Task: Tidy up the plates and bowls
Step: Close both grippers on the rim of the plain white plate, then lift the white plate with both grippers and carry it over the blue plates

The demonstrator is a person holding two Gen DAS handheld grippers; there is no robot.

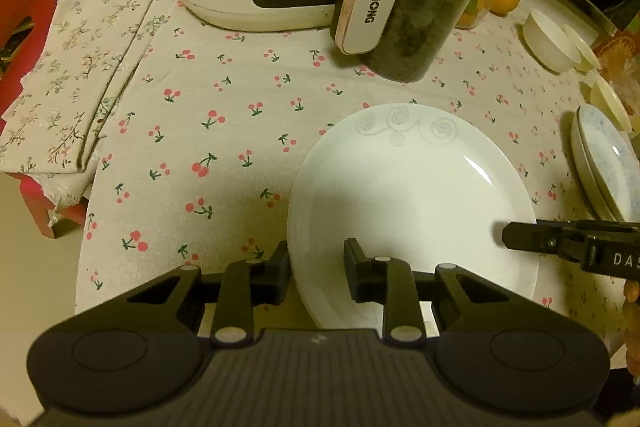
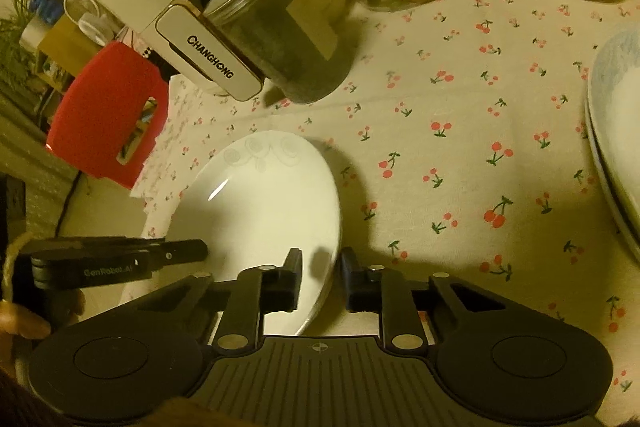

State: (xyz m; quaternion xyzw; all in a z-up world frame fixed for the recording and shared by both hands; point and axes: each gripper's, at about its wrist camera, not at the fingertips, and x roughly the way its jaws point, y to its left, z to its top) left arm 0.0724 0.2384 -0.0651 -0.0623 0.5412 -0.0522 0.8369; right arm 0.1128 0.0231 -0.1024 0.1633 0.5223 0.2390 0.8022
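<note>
Warm, yellowish indoor light fills both views, moderate in strength and dimmer toward the corners. The white plate [image 1: 412, 203] is the brightest patch, nearly washed out at its centre, with a thin streak of glare along its inner curve. Soft dark shadows fall beside the plate and the dark jar [image 2: 280, 51] onto the cloth-covered surface [image 1: 224, 147]. Fisheye bending curves the edges strongly, and detail there turns soft and grainy.
</note>
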